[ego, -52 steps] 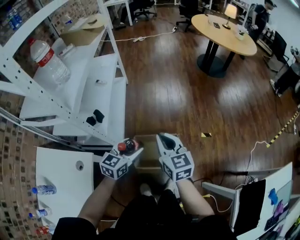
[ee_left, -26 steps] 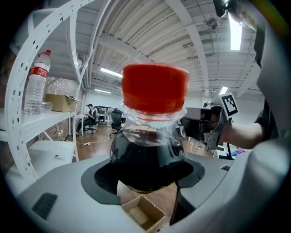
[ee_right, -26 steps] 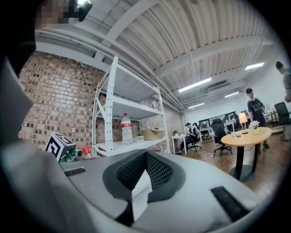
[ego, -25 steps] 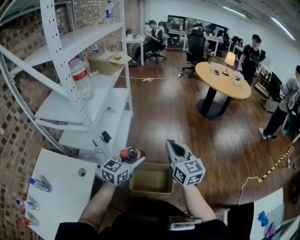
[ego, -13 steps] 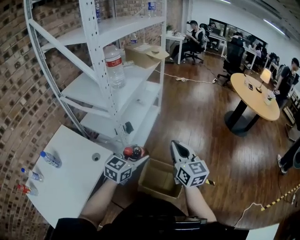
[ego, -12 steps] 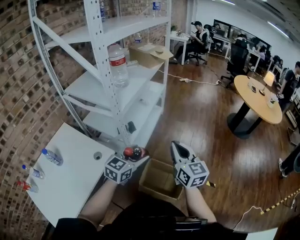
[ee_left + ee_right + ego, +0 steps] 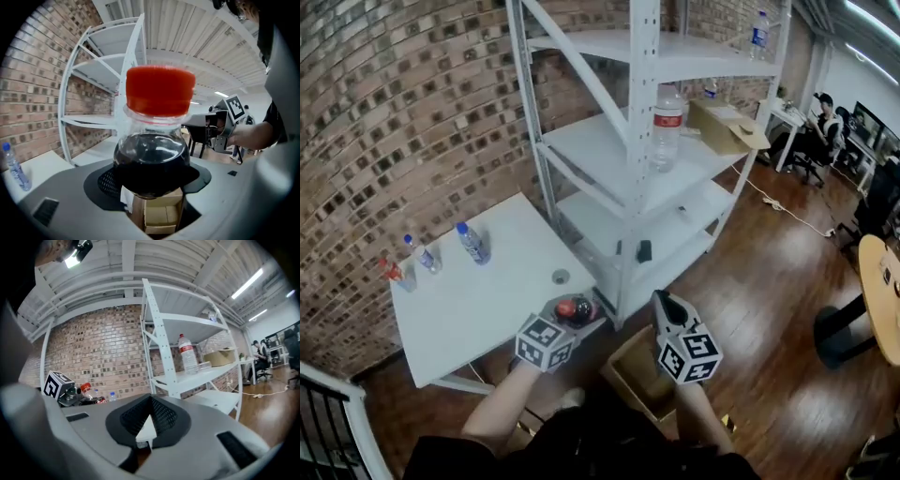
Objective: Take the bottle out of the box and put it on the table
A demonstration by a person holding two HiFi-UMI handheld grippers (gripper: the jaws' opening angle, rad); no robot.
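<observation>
near table (image 7: pixel 478 305) and shelf rack (image 7: pixel 643 103), left tongs (image 7: pixel 579 319) clamp the bottle (image 7: pixel 152 157).

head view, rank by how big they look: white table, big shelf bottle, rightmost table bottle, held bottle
1. table
2. shelf bottle
3. rightmost table bottle
Held bottle: mostly hidden by the jaws, so unranked.
</observation>
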